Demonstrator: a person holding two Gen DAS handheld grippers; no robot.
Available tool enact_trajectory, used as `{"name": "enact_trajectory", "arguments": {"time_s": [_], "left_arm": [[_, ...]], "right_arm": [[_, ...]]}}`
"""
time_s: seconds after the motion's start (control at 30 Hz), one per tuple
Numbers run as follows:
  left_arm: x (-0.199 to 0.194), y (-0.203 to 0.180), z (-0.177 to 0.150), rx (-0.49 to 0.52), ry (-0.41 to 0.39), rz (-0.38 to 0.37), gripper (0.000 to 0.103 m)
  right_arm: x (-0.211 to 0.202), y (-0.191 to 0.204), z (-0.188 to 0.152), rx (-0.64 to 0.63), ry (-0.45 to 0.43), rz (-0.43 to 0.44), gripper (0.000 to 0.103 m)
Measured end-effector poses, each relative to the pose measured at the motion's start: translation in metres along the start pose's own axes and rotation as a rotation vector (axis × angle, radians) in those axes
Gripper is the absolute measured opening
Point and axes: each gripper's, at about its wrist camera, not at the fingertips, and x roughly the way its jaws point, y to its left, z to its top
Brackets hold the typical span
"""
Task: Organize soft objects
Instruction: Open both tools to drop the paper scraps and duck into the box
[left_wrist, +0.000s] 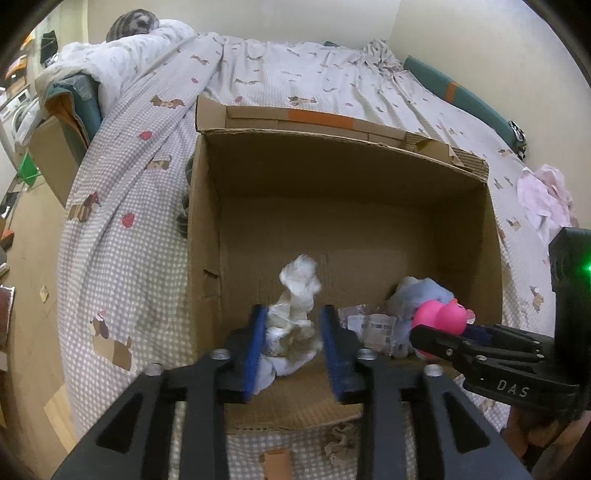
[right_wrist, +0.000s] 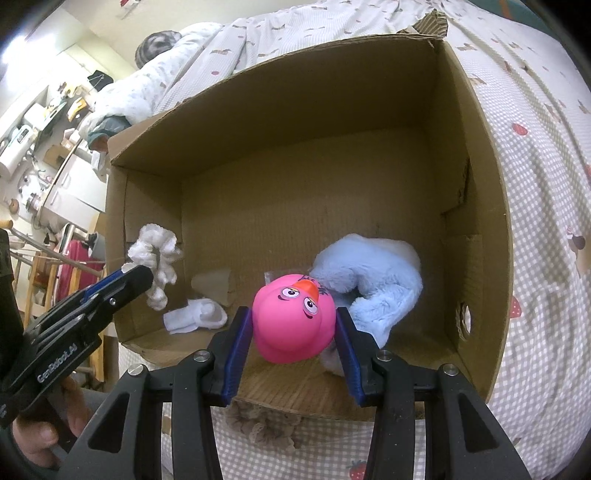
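Your left gripper (left_wrist: 291, 332) sits nearest, at the near edge of the box (left_wrist: 207, 229), its blue fingers (left_wrist: 255, 350) pinching a white frilly cloth (left_wrist: 295, 295) that rises above their tips. From the right wrist view you can see the same cloth (right_wrist: 157, 258) hanging off that gripper (right_wrist: 125, 284) beside the box's left wall.

Your right gripper (right_wrist: 293, 325) hovers over the box's near right part, its blue pads (right_wrist: 240, 350) pressed on either side of a pink duck (right_wrist: 291, 321) with an orange beak. In the left view the duck (left_wrist: 441, 315) shows at the tip of that gripper (left_wrist: 436, 339).

Just beyond the duck, a light blue plush (right_wrist: 373, 273) lies on the box floor toward the near right corner. A white sock (right_wrist: 197, 314) rests near the near left corner, with a pale crumpled scrap (right_wrist: 214, 284) just behind it. A clear wrapper with a label (left_wrist: 373, 328) lies between the cloth and the plush.

The box stands on a bed with a checked sheet (left_wrist: 122, 192); its far flap (left_wrist: 295, 118) lies folded outward. Pink clothing (left_wrist: 543, 199) lies on the sheet well to the right of the box, and a bunched quilt (left_wrist: 122, 55) lies at the far left corner of the bed.
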Motion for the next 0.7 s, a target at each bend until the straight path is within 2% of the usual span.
{"name": "enact_trajectory", "arguments": {"time_s": [0.1,0.13,0.37,0.63,0.7], "left_arm": [[-0.004,-0.002,0.000,0.010,-0.015,0.003,0.058],[-0.006,-0.003,0.000,0.014,-0.023,0.008,0.059],[-0.011,-0.007,0.001,0.035,-0.033,0.008,0.060],[-0.013,-0.003,0.003,0.024,-0.047,0.043,0.060],[-0.014,-0.002,0.003,0.016,-0.050,0.042,0.060]], "right_arm": [[0.000,0.000,0.000,0.000,0.001,-0.001,0.047],[0.000,0.000,0.000,-0.001,0.001,-0.001,0.047],[0.000,0.000,0.001,-0.002,-0.001,-0.001,0.047],[-0.002,-0.001,0.001,0.004,-0.016,-0.005,0.048],[-0.005,-0.003,0.002,0.017,-0.026,0.001,0.052]]}}
